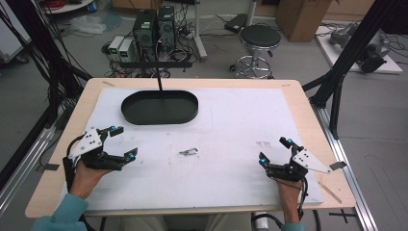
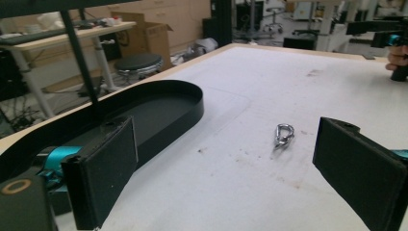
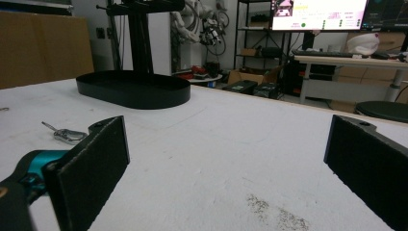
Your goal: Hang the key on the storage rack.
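Resting at the near edge, left gripper (image 1: 118, 142) and right gripper (image 1: 275, 149) both with jaws wide and empty, carabiner (image 1: 189, 152) lying untouched mid-table between them, near of the empty black oval tray (image 1: 132, 113): seemingly nothing begun.

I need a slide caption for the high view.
Two open hand-held grippers, left and right, flank a small metal carabiner before an oval black tray.

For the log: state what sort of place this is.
Most likely a robotics lab or workshop: computer towers with tangled cables on the floor, a monitor on a bench, and a black frame standing beside the table.
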`<state>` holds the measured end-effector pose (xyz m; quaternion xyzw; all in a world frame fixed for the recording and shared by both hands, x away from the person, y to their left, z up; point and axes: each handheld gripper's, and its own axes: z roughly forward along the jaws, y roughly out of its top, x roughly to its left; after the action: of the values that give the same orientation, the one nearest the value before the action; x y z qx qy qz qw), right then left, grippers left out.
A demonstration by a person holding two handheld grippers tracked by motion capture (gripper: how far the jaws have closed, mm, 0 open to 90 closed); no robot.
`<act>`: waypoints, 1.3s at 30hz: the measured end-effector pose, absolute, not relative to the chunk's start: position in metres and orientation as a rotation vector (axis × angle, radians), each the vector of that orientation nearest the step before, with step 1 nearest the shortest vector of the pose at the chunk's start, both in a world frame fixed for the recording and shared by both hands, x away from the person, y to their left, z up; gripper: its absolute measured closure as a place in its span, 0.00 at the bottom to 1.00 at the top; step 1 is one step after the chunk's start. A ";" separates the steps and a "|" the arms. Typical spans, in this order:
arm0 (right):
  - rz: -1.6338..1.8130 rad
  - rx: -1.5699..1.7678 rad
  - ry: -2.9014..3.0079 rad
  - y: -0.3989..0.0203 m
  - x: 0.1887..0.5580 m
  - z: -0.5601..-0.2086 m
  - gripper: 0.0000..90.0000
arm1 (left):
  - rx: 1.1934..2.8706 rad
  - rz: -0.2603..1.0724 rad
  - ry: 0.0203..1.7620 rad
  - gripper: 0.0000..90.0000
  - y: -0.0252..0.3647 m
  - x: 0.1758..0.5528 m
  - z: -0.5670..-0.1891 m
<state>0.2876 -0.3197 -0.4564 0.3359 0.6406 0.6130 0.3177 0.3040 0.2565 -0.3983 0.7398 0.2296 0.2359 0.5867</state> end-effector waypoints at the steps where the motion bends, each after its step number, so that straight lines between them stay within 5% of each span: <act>1: 1.613 0.882 1.687 -0.320 0.288 -0.456 0.01 | 1.737 0.547 0.527 0.10 0.254 0.306 -0.397; 39: 1.617 0.880 1.678 -0.320 0.287 -0.457 0.01 | 2.275 0.343 0.204 0.10 0.133 0.364 -0.371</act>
<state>0.2873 -0.3202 -0.4566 0.3348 0.6384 0.6152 0.3193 0.3643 0.1327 -0.3714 0.9011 0.0809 0.1358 0.4039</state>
